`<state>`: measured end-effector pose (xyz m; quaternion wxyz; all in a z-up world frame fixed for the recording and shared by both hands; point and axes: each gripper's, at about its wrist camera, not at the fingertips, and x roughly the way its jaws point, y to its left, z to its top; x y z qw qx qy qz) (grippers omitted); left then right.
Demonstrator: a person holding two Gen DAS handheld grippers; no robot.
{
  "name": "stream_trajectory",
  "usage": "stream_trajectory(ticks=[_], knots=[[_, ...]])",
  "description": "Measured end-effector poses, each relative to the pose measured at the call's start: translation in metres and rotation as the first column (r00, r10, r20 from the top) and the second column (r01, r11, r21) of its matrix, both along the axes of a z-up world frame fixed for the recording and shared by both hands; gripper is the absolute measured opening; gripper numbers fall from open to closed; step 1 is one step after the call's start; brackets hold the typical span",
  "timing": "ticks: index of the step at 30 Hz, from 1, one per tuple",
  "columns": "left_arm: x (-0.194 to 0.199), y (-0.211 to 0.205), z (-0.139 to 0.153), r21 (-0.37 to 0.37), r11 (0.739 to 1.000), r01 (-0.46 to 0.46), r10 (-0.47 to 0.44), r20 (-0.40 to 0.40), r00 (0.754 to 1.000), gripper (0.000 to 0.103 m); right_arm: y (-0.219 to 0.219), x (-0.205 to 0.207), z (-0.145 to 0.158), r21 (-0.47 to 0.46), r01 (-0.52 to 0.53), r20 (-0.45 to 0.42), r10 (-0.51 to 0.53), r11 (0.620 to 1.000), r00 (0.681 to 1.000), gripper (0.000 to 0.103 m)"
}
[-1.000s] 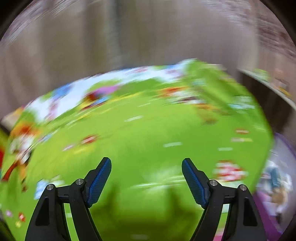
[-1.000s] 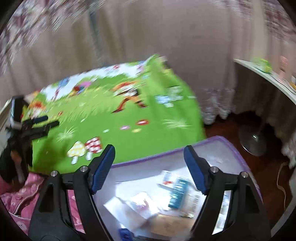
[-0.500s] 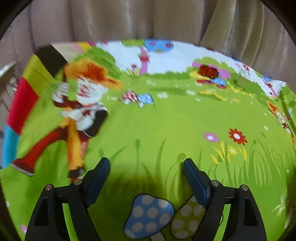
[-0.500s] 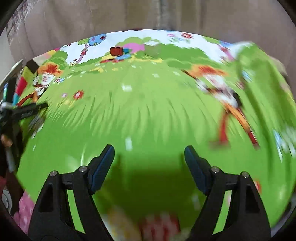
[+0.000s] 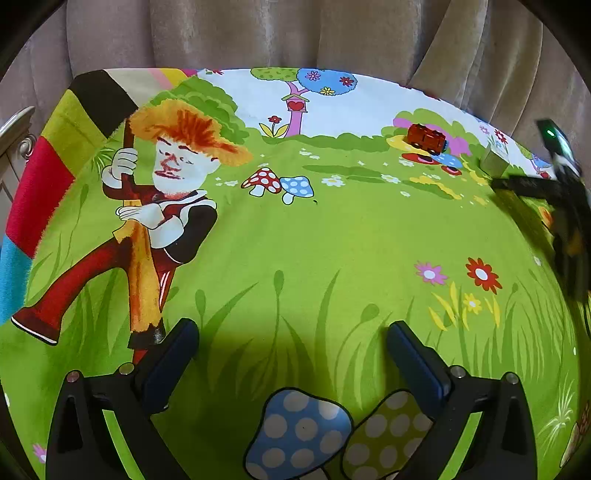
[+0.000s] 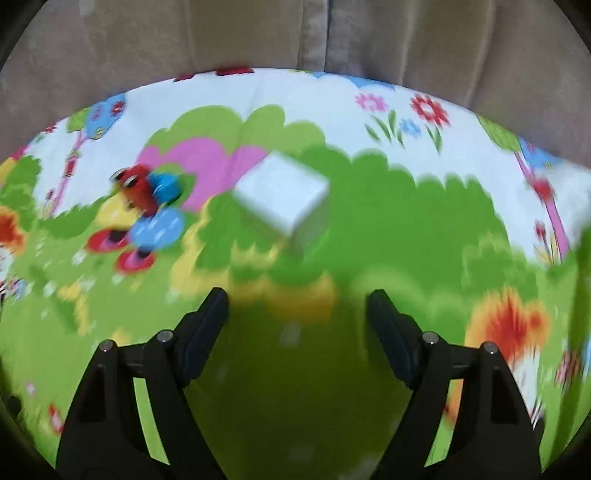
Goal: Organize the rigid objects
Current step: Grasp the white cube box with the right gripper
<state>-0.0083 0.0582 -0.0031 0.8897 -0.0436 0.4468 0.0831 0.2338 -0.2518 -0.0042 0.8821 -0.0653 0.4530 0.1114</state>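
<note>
Left gripper wide open, nothing between fingers, hovering over green cartoon cloth near printed mushrooms. Right gripper also wide open, empty, pointed at white box sitting on cloth just ahead, not touching. Small red toy car to left of box, close by. Right view blurry. Beige curtain behind.

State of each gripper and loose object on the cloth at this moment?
left gripper: open, empty, over the printed cloth.
right gripper: open, empty, short of the white box.
white box: resting on the cloth, untouched.
red toy car: resting on the cloth, untouched.
</note>
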Motion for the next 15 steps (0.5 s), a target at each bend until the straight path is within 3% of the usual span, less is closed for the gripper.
stream_trajectory(ticks=[5,6,7,8,12,15], knots=[[0.000,0.000,-0.001,0.000,1.000,0.000,0.000,0.000,1.000,0.103,0.006,0.042,-0.004,0.010,-0.033,0.000,0.033,0.999,0.999,0.082],[0.000,0.000,-0.001,0.000,1.000,0.000,0.000,0.000,1.000,0.103,0.007,0.045,-0.004,0.014,-0.041,0.000,0.041,0.999,0.999,0.080],[-0.001,0.000,0.000,0.000,1.000,0.000,0.000,0.000,1.000,0.103,0.008,0.045,-0.004,0.016,-0.055,0.002,0.055,0.998,0.998,0.072],[-0.001,0.000,0.000,0.001,1.000,0.000,0.000,0.000,1.000,0.103,0.009,0.042,-0.001,0.026,-0.082,0.022,0.081,0.996,0.996,0.055],[0.000,0.000,0.000,0.003,1.000,-0.002,0.002,-0.005,1.000,0.103,0.011,0.015,0.001,0.036,-0.141,0.007,0.141,0.989,0.990,0.054],[0.012,-0.005,0.001,-0.002,1.000,0.006,-0.006,-0.028,1.000,0.103,0.006,-0.027,0.003,-0.013,-0.174,0.017,0.175,0.985,0.985,0.054]])
